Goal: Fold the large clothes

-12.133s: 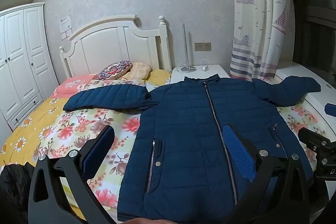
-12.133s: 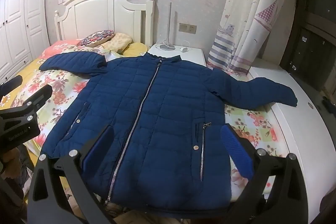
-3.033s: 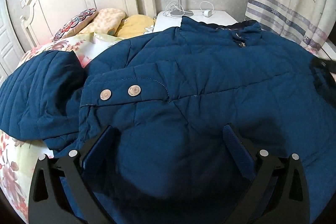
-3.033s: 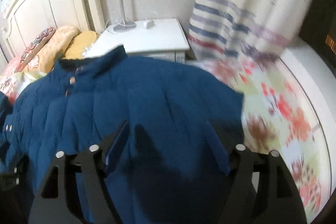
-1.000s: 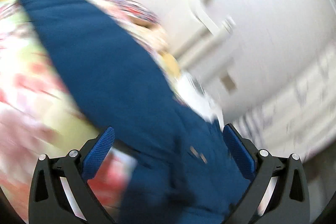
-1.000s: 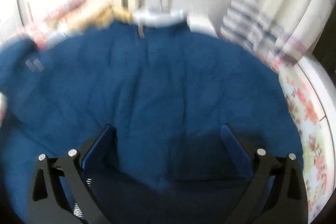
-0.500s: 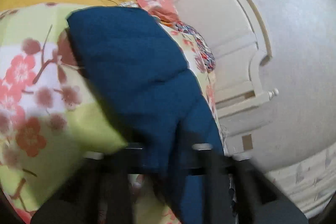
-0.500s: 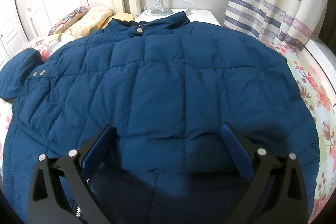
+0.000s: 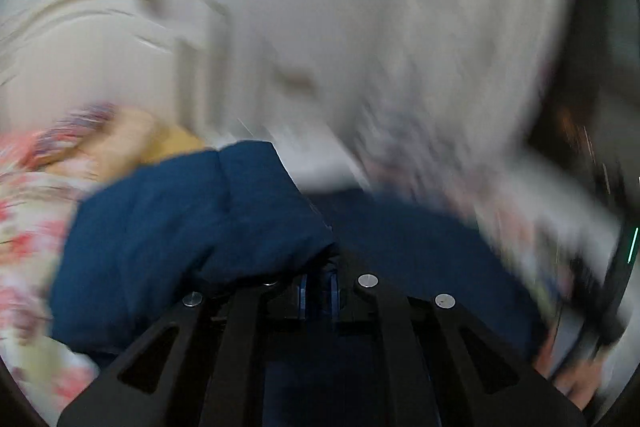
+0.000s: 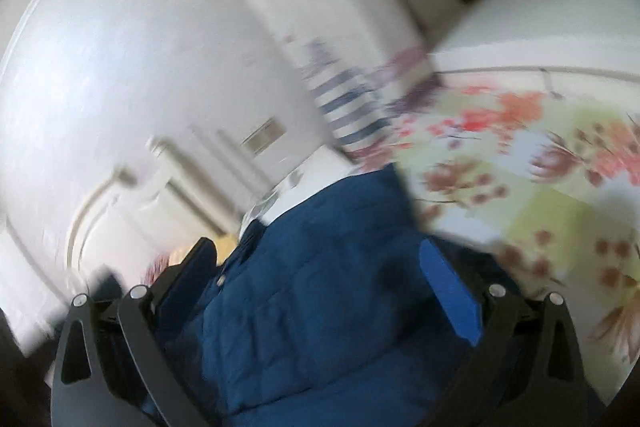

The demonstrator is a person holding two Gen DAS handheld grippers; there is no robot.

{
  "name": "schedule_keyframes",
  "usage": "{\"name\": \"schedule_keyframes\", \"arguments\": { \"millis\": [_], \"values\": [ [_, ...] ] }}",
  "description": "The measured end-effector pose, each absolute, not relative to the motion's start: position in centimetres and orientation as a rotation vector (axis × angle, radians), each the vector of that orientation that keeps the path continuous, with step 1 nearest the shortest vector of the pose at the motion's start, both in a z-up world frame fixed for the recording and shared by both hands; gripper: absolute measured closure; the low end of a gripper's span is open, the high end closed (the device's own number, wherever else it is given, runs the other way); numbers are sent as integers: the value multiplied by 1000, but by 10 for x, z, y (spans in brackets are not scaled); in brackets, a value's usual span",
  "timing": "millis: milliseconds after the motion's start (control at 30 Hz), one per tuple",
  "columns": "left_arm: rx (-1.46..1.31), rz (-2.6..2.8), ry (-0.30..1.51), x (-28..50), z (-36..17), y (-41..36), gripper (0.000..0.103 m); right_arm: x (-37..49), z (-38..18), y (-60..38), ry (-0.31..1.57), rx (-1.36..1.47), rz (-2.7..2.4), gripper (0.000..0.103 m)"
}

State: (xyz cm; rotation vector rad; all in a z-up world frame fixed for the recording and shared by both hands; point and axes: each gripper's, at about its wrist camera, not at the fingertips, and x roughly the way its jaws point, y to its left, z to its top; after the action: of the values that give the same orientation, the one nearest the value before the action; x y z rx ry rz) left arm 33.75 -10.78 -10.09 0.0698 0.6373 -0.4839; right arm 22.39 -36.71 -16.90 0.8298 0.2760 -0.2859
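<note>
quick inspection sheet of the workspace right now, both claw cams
surface: bed with floral sheet, blurred in both views
job's things: blue quilted jacket on the bed; its sleeve is bunched at the left claw
clutter: pillows near the headboard, blurred
grippers: left claw shut on the sleeve; right claw open over the jacket, pressing nothing
cables: nothing seen
surroundings: white headboard, striped curtain, wall socket plate, white nightstand
</note>
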Motion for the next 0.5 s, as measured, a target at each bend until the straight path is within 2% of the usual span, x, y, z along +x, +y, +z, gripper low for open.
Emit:
{"name": "schedule_keyframes", "arguments": {
  "millis": [67,100,167,233,300,333,400,500],
  "values": [
    [184,-542,821,342,-149,-154,92,224,-176,-378,291,881,-294,3],
    [235,-521,846,341,-169,-168,83,224,-179,-378,300,898,-293,3],
    [291,-487,793,327,-173,-177,80,225,-180,-379,311,900,-286,3],
    [248,-540,814,323,-168,-169,52,226,-181,-374,313,891,-272,3],
    [264,-575,810,322,-167,-160,38,230,-180,-371,315,879,-263,3],
    [282,-582,793,316,-163,-157,23,232,-180,-369,318,877,-258,3],
    [333,-579,688,296,-150,-148,5,234,-179,-368,327,871,-256,3],
    [333,-597,529,276,-123,-137,5,233,-179,-368,333,871,-256,3]
  ]
}}
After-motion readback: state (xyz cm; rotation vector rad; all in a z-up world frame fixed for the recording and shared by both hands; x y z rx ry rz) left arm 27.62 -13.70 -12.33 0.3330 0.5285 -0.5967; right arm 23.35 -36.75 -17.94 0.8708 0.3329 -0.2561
